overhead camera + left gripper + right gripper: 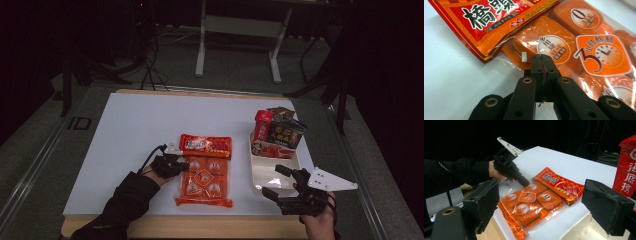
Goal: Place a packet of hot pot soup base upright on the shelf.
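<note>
Jaws of the left gripper (541,63) pinch shut on the clear edge of the orange pouch (204,182) lying mid-tabletop, the right gripper (274,182) gaping idle, and I'd fear that slick film slipping free on lifting.

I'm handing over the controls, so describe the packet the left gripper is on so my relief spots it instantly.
On the white tabletop, left of the white plastic tray of snack packets, two flat packets lie touching. It is the nearer one: a clear-edged orange plastic pack of orange blocks, with the left gripper shut on its edge. Its neighbour, the red foil packet, shows no separate blocks.
</note>
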The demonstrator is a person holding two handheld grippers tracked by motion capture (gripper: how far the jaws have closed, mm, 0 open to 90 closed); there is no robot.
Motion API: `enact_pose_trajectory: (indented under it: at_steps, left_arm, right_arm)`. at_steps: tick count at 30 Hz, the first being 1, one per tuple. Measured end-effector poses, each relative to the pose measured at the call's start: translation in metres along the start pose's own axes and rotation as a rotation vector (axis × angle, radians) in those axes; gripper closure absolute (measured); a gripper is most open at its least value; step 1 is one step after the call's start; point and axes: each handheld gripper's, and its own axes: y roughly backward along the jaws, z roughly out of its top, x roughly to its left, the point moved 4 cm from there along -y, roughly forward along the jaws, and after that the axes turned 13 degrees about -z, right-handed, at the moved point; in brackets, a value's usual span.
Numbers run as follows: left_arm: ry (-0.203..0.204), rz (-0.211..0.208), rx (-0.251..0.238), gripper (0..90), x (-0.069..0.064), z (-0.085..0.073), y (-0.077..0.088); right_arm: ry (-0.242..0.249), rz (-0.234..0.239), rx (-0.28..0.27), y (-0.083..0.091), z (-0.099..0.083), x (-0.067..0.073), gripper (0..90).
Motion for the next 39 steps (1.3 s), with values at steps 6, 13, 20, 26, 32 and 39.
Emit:
enact_pose_trajectory:
  at_steps: [6,13,20,26,32,39]
  left_arm:
    - [-0.003,-0.035,0.038,85.1,-0.013,-0.010,0.006]
    - [-0.003,-0.060,0.047,89.8,-0.019,-0.014,0.003]
    - [-0.021,-0.059,0.044,89.8,-0.023,-0.010,-0.003]
    - [0.002,-0.050,-0.095,82.4,-0.010,-0.006,0.007]
    - [-0.010,-0.028,-0.159,68.7,-0.005,0.000,0.020]
    - [0.069,-0.042,-0.150,46.9,0.001,0.003,0.029]
  right_arm:
    - [-0.002,-0.001,0.002,0.000,0.000,0.000,14.4]
    - [0.003,0.002,0.010,-0.002,0.000,0.003,14.4]
    - [0.007,0.007,0.010,-0.003,0.001,0.004,14.4]
    - [0.005,0.003,0.009,-0.002,-0.001,0.002,14.4]
    - [0.004,-0.001,0.008,-0.002,-0.001,0.000,14.4]
    - [0.013,-0.009,0.008,-0.001,0.000,0.002,14.4]
